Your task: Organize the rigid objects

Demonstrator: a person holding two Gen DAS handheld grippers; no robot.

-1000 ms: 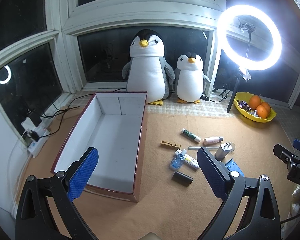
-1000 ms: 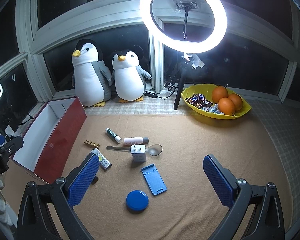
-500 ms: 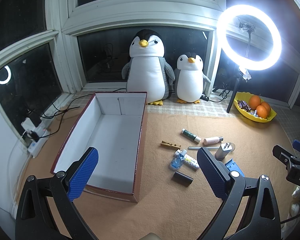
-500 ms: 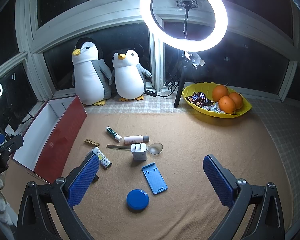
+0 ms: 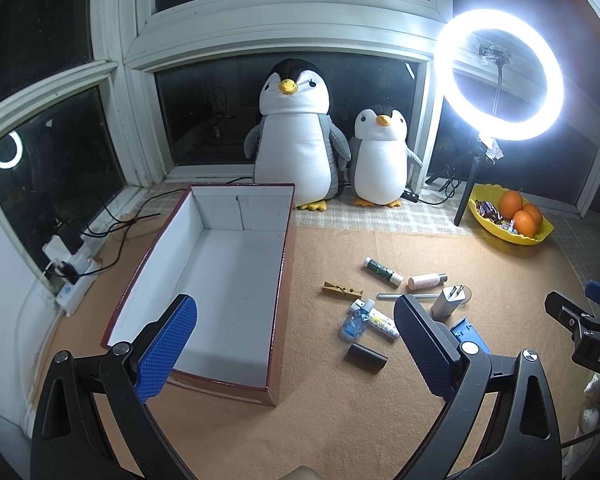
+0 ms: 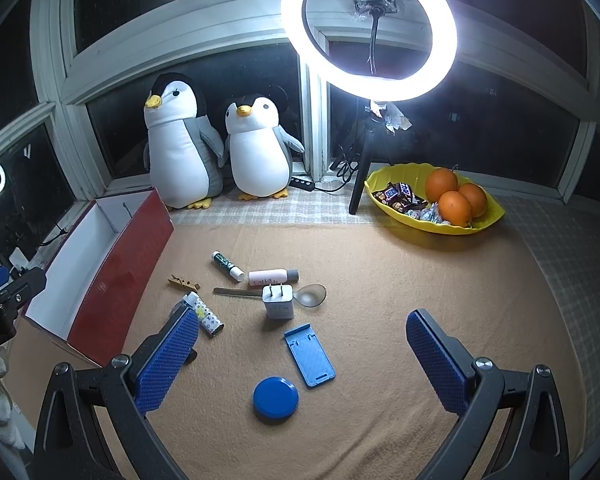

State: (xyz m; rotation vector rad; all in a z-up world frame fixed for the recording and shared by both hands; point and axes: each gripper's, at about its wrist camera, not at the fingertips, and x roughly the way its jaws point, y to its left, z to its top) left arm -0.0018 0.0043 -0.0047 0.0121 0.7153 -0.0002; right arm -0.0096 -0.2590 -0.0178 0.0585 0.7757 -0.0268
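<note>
An empty red box with a white inside stands at the left. Small items lie scattered on the tan mat: a white charger, a spoon, a pink tube, a green stick, a clothespin, a patterned tube, a blue phone stand, a blue round lid, a small blue bottle and a black cylinder. My left gripper hovers open over the box's near end. My right gripper hangs open above the phone stand and lid.
Two plush penguins stand by the window. A ring light on a tripod and a yellow bowl of oranges and sweets sit at the back right. A power strip with cables lies left of the box.
Both views have barely shifted; nothing on the mat has moved and both grippers stay open.
</note>
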